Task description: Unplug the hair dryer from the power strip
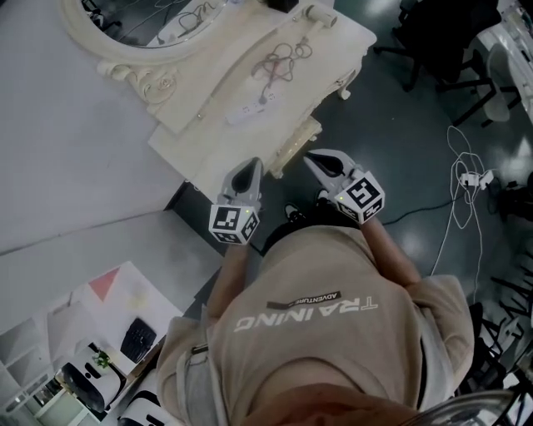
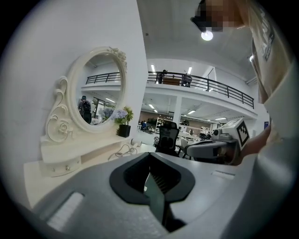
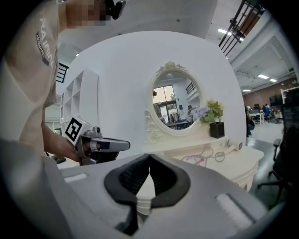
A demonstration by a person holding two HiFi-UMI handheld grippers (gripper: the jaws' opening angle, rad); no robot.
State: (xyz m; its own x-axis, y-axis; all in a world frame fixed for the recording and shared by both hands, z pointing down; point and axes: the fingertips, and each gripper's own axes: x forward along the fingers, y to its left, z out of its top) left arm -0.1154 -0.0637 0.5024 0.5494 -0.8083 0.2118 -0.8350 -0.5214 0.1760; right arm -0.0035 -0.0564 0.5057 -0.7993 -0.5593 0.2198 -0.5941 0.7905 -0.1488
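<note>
Left gripper (image 1: 252,166) and right gripper (image 1: 310,158) both closed on nothing. We'd pinch the rigid plug (image 1: 263,99) at the power strip (image 1: 246,111), upper centre; the hair dryer (image 1: 320,14) cord looks limp.

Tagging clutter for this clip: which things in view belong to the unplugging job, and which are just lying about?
Job: hair dryer, its cable, power strip, left gripper and right gripper, both shut and empty.
Lying about: oval mirror, potted plant, office chair, white cables on the floor.
</note>
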